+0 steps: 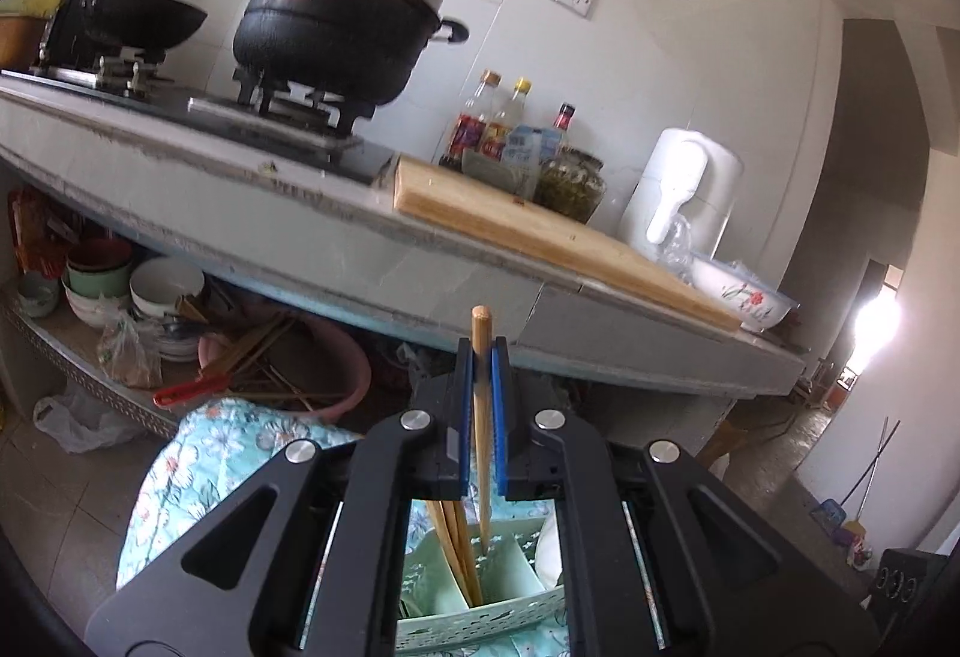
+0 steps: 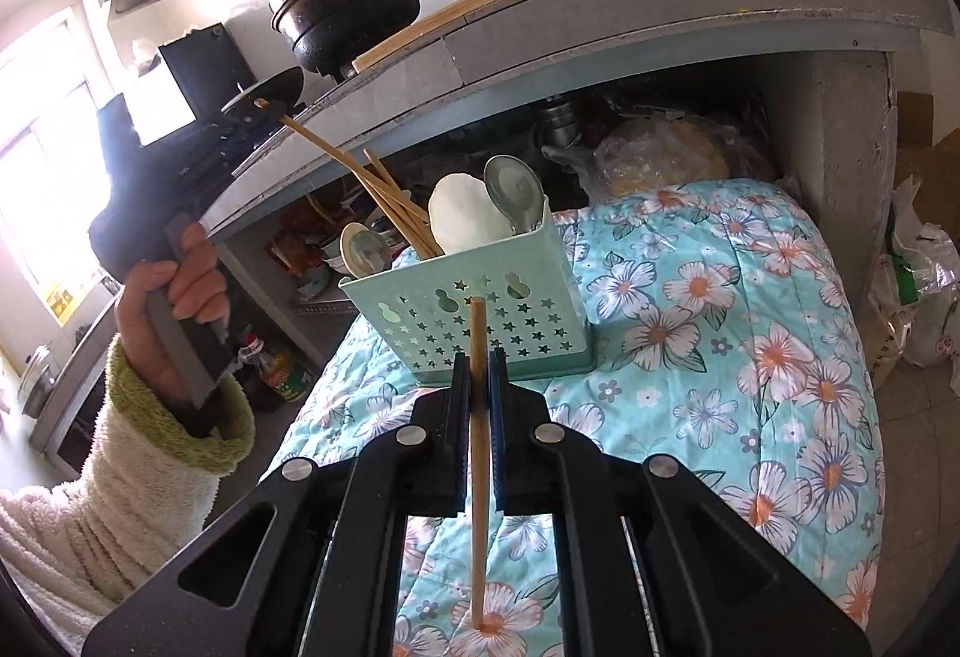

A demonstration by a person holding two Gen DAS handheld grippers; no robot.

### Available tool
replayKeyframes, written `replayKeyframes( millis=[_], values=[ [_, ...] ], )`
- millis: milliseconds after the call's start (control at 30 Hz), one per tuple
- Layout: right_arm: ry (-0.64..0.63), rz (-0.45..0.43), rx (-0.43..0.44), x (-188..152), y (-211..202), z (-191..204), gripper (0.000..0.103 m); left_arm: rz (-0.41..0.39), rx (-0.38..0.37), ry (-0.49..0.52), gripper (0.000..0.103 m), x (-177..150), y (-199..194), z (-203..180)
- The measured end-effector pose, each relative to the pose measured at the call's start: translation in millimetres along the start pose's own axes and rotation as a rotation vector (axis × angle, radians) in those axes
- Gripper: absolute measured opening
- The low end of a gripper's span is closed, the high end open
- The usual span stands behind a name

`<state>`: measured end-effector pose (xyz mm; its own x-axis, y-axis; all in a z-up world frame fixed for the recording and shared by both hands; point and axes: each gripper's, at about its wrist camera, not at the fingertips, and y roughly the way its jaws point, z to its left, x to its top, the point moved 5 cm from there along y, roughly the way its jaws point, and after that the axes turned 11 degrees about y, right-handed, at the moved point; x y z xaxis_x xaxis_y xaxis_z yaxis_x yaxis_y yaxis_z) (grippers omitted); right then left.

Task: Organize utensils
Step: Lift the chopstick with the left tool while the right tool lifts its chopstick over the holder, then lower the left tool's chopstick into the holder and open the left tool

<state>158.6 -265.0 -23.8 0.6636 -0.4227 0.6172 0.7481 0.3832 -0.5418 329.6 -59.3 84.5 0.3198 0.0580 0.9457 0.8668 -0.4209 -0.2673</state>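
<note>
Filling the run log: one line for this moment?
left gripper: shut on chopstick | right gripper: shut on second chopstick | caddy: on quilt

Black tongs (image 2: 480, 363) with blue pads, silver screws; cream fleece sleeve (image 2: 102, 513), green cuff

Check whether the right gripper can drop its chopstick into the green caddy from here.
Probably yes: the right gripper holds its chopstick just short of the green caddy, nothing between; it must lift over the near wall.
</note>
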Motion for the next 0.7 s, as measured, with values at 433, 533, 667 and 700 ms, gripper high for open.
replayKeyframes(
  millis=[433, 533, 667, 700],
  values=[
    [0.012, 0.012, 0.001, -1, 5, -2, 0.006, 0.093, -0.092, -0.023, 0.039, -37, 11, -8],
    [0.011, 0.007, 0.001, -1, 3, -2, 0.006, 0.073, -0.096, -0.011, 0.047, -32, 0, -11],
    [0.006, -0.01, -0.002, 1, -3, 0, 0.006, 0.048, -0.093, 0.003, 0.057, -26, -18, -12],
    [0.004, -0.014, -0.002, 3, -4, 0, 0.006, 0.045, -0.091, 0.008, 0.058, -25, -22, -12]
  ],
)
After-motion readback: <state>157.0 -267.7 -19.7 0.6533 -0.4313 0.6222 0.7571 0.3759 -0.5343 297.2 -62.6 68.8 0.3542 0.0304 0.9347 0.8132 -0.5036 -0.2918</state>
